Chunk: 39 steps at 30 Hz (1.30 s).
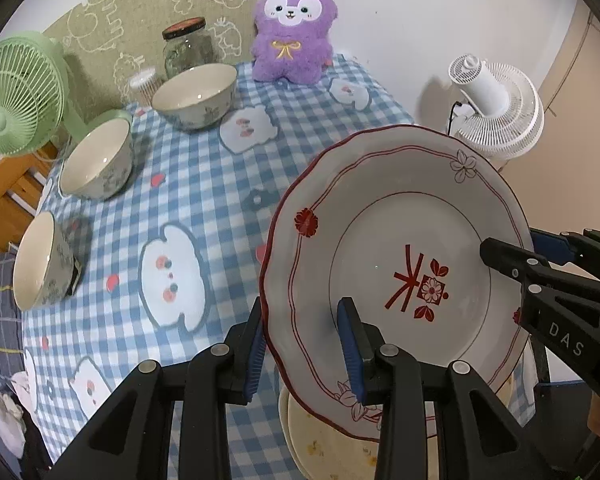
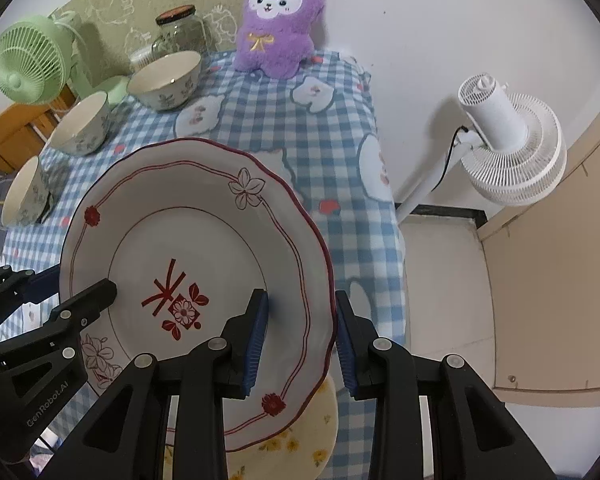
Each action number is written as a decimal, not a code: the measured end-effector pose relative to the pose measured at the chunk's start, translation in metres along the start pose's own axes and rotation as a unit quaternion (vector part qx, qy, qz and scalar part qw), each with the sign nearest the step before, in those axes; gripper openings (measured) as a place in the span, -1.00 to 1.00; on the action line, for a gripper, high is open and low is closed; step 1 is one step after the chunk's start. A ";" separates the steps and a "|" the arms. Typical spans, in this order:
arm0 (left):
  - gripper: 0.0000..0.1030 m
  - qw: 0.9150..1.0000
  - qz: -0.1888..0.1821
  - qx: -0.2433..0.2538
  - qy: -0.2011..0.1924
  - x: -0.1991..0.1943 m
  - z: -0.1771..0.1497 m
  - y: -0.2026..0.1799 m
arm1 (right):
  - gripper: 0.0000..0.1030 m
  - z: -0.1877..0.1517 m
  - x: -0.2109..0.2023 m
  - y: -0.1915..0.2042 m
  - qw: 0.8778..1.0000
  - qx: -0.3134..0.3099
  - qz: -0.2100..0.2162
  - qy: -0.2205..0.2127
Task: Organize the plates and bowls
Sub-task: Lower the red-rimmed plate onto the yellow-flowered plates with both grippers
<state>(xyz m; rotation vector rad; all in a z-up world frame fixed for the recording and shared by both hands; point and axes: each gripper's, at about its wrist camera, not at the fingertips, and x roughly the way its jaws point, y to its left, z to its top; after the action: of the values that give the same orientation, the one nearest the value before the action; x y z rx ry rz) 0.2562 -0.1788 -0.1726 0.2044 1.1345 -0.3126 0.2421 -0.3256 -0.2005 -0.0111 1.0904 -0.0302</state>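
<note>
Red-trimmed white plate [image 1: 396, 264] is up off the worktop, tilted, pinched on opposite rims: the left gripper [image 1: 304, 348] clamps its left edge, the right gripper [image 2: 300, 344] its right edge, so neither arm is nearer. Directly beneath sits a yellow floral plate [image 2: 300, 436] on the blue gingham cloth [image 1: 204, 184], so I'd say stacking means a straight drop. Farther back, three empty bowls [image 1: 98, 160] line the left side.
</note>
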 end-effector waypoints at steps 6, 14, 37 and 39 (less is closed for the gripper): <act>-0.35 1.000 0.005 -0.010 0.005 0.003 -0.022 -0.002 | -0.31 -0.019 0.007 0.004 1.000 0.001 0.009 0.019; -0.35 1.000 0.003 -0.010 0.021 0.009 -0.045 -0.007 | -0.31 -0.041 0.016 0.004 0.999 0.004 0.014 0.044; -0.33 0.999 0.022 0.011 0.031 0.012 -0.074 -0.018 | -0.31 -0.067 0.022 0.005 0.997 0.022 0.013 0.077; -0.32 0.999 0.025 0.012 0.029 0.012 -0.076 -0.019 | -0.31 -0.069 0.021 0.005 0.997 0.022 0.008 0.078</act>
<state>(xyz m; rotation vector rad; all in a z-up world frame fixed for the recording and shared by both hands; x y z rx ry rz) 0.1894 -0.1748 -0.2150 0.2648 1.1811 -0.2777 0.1905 -0.3205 -0.2515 0.0400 1.2450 -0.0404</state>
